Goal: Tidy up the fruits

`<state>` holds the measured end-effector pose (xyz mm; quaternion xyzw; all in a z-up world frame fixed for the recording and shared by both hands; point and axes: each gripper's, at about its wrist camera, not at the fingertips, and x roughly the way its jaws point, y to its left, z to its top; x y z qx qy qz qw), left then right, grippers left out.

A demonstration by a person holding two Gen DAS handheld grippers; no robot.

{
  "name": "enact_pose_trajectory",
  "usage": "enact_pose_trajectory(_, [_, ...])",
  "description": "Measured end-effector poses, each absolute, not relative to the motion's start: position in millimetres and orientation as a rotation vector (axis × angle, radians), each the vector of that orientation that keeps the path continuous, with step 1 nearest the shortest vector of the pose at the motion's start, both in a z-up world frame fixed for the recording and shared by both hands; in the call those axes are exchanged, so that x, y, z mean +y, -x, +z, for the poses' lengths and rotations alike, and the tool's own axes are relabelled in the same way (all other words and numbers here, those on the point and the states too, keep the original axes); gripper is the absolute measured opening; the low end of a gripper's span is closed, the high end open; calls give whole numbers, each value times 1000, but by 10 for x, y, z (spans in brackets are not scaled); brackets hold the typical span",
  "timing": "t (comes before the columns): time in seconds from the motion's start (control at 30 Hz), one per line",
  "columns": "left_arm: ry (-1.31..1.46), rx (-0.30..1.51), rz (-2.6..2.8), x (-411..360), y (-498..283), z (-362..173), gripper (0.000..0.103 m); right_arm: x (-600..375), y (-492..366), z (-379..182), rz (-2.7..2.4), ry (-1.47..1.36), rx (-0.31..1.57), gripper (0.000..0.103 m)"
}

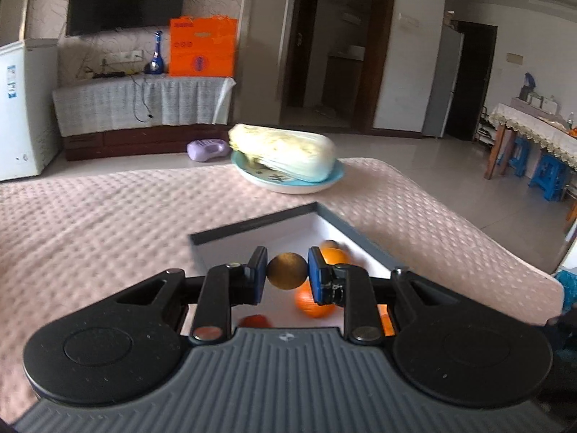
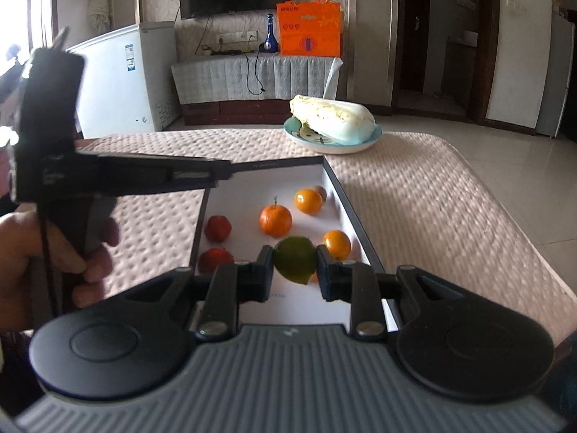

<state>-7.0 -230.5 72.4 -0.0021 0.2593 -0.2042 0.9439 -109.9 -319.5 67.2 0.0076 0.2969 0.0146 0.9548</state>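
Observation:
My left gripper (image 1: 287, 271) is shut on a small round brown fruit (image 1: 287, 270) and holds it above a shallow grey-rimmed white box (image 1: 252, 227). Oranges (image 1: 333, 255) and a red fruit (image 1: 254, 321) lie in the box below. My right gripper (image 2: 294, 265) is shut on a green lime (image 2: 295, 259) over the near end of the same box (image 2: 342, 191). In the right wrist view the box holds several oranges (image 2: 275, 220), two red fruits (image 2: 217, 228) and a small brown fruit (image 2: 321, 192). The left gripper's body (image 2: 119, 176) reaches in from the left over the box's far corner.
A blue plate (image 1: 288, 184) with a napa cabbage (image 1: 285, 151) sits on the pink quilted tabletop (image 1: 90, 223) beyond the box; it also shows in the right wrist view (image 2: 331, 144). The table's right edge (image 2: 523, 223) drops to a tiled floor.

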Motion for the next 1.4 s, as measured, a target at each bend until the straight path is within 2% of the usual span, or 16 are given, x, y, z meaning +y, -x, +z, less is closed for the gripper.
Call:
enact_pose_trajectory(0.47, [-19, 592, -445, -2751, -107, 481, 30, -3247, 1121, 634, 54, -21, 622, 28])
enact_pose_trajectory(0.5, [-20, 591, -449, -2754, -111, 481, 33, -3247, 1121, 633, 55, -22, 622, 28])
enact_pose_trajectory(0.57, [-24, 587, -452, -2763, -104, 484, 50, -3250, 1118, 635, 56, -24, 622, 28])
enact_pose_trajectory(0.6, [-25, 580, -451, -2765, -87, 495, 66, -3248, 1118, 635, 56, -25, 621, 28])
enact_pose_trajectory(0.63, [-25, 571, -448, -2761, -66, 508, 75, -3246, 1114, 633, 57, -24, 621, 28])
enact_pose_trajectory(0.7, [-21, 535, -442, -2736, 1, 564, 80, -3245, 1083, 613, 57, -22, 626, 28])
enact_pose_trajectory(0.8, [-25, 469, -434, -2655, 164, 678, 95, -3250, 1035, 585, 54, -26, 636, 28])
enact_pose_trajectory(1.07, [-222, 270, -226, -2518, 717, 879, 102, -3274, 879, 548, 62, -53, 655, 30])
enact_pose_trajectory(1.1, [-226, 263, -204, -2485, 781, 883, 102, -3286, 876, 556, 56, -61, 648, 32])
enact_pose_trajectory(1.2, [-182, 276, -222, -2350, 937, 915, 102, -3311, 882, 573, 39, -70, 633, 53])
enact_pose_trajectory(1.23, [-162, 288, -226, -2307, 976, 922, 102, -3324, 885, 577, 39, -77, 632, 56])
enact_pose_trajectory(1.4, [-90, 335, -215, -2161, 1132, 950, 102, -3405, 942, 605, 50, -103, 616, 56])
